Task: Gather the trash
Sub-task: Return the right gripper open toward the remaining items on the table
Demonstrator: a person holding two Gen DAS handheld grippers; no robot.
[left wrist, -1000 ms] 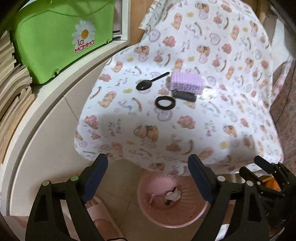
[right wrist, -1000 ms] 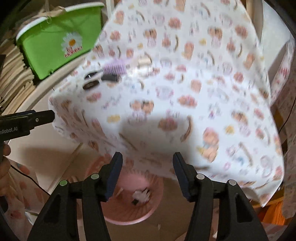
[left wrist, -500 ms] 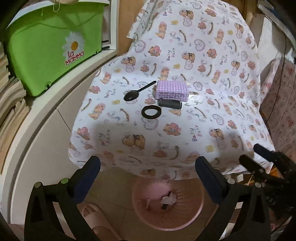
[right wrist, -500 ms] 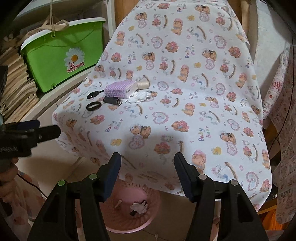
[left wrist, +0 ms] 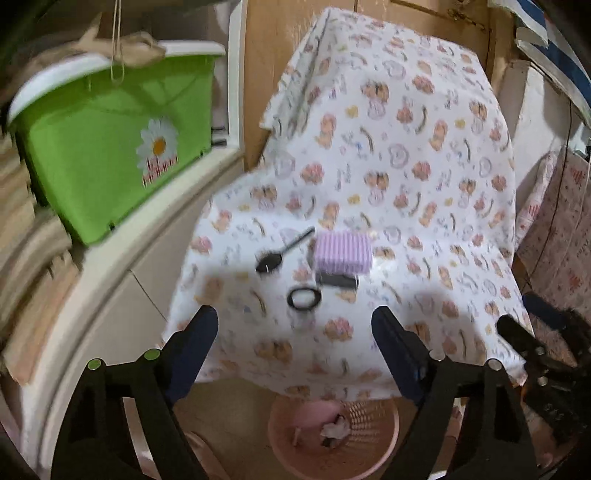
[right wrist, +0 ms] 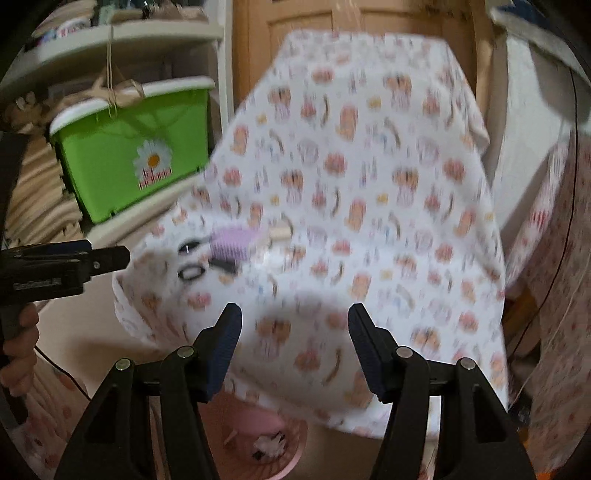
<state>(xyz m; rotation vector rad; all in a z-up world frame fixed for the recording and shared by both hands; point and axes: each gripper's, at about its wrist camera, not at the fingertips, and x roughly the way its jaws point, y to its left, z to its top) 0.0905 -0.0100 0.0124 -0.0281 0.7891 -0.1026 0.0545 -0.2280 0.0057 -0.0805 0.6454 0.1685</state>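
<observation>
A table under a bear-print cloth [left wrist: 406, 192] carries a black spoon [left wrist: 275, 258], a black ring [left wrist: 303, 298], a purple striped box [left wrist: 343, 252] and a short black cylinder [left wrist: 338, 281] in front of it. In the right wrist view the same group [right wrist: 221, 254] shows with a beige spool [right wrist: 280, 232] behind. A pink basket [left wrist: 334, 435] on the floor below the table's front edge holds crumpled white scraps [left wrist: 334, 430]. My left gripper [left wrist: 295, 343] is open and empty, short of the ring. My right gripper [right wrist: 295, 339] is open and empty over the front of the cloth.
A green bin with a daisy label [left wrist: 110, 147] sits on a white shelf [left wrist: 147, 221] at left, next to stacked paper [left wrist: 22, 236]. A patterned cloth [left wrist: 554, 236] hangs at right. A wooden door [left wrist: 369, 22] stands behind the table.
Both grippers have risen and tilted up toward the tabletop, so the basket sits lower in both views. The left jaws have come a little closer together. Nothing on the table has moved.
</observation>
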